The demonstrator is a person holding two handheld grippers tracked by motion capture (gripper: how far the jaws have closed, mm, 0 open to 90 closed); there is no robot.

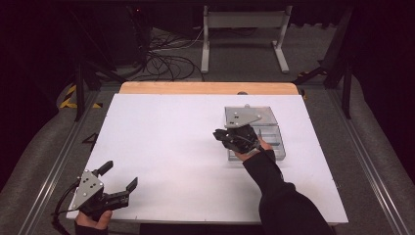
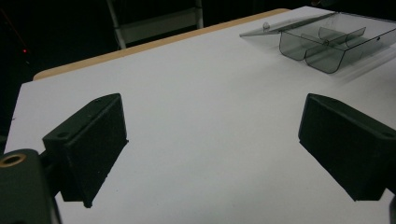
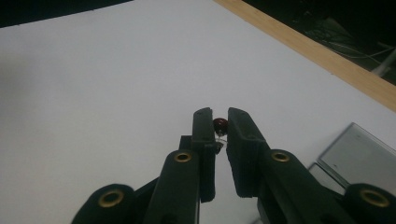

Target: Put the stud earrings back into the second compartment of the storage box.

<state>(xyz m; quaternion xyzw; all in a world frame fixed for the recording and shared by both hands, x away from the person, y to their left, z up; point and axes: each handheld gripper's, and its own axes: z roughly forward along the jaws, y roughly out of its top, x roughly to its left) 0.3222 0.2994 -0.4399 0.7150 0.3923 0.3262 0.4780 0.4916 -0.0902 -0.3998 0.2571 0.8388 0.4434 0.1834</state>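
Reaching in from the near right edge, the right hand is held over the clear plastic box, whose lid is laid open toward the far side; its compartments cannot be made out well enough to tell what is in them. The right gripper is pinched on a small dark red bead, raised above the white table. The left gripper is rested at the near left corner, jaws spread wide.

right tongs pinch a small dark-red bead above white table, clear box nearby.
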